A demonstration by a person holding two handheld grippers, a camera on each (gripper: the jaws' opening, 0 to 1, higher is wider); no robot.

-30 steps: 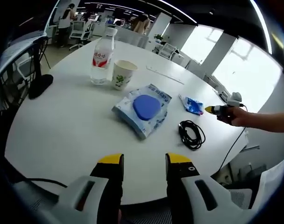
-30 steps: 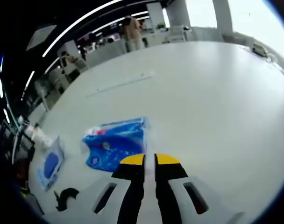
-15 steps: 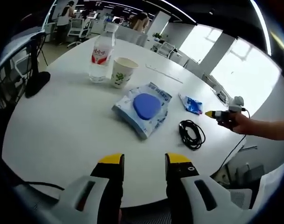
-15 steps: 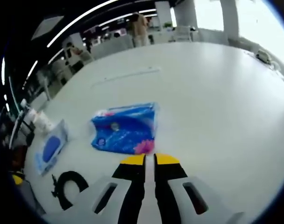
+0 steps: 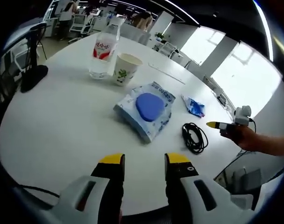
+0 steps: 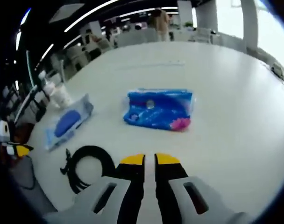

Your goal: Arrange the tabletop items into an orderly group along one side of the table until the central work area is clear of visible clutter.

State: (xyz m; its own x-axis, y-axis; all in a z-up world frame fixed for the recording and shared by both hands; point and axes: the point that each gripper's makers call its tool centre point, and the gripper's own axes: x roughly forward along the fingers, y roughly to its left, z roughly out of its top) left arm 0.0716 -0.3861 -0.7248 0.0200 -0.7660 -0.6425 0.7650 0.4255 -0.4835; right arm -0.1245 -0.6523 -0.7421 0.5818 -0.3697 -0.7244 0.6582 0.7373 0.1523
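A white round table (image 5: 62,121) carries a water bottle (image 5: 103,53), a paper cup (image 5: 123,69), a blue-lidded wipes pack (image 5: 147,108), a small blue packet (image 5: 194,107) and a coiled black cable (image 5: 194,137). My left gripper (image 5: 144,161) hangs open over the near edge, holding nothing. A hand holds my right gripper (image 5: 216,125) at the table's right edge, beside the cable. In the right gripper view, my right gripper (image 6: 144,160) is shut on nothing, with the cable (image 6: 88,165) just left of it, the blue packet (image 6: 158,108) ahead and the wipes pack (image 6: 67,123) further left.
A black fan stand (image 5: 32,77) rests at the table's left edge. A thin white strip (image 5: 165,73) lies on the far part. A dark cord (image 5: 30,189) runs along the near edge. Office chairs and people stand in the background.
My right gripper has drawn back from the blue packet toward the table edge; the cable now lies close beside it. The left view has shifted only slightly; the items have not moved.
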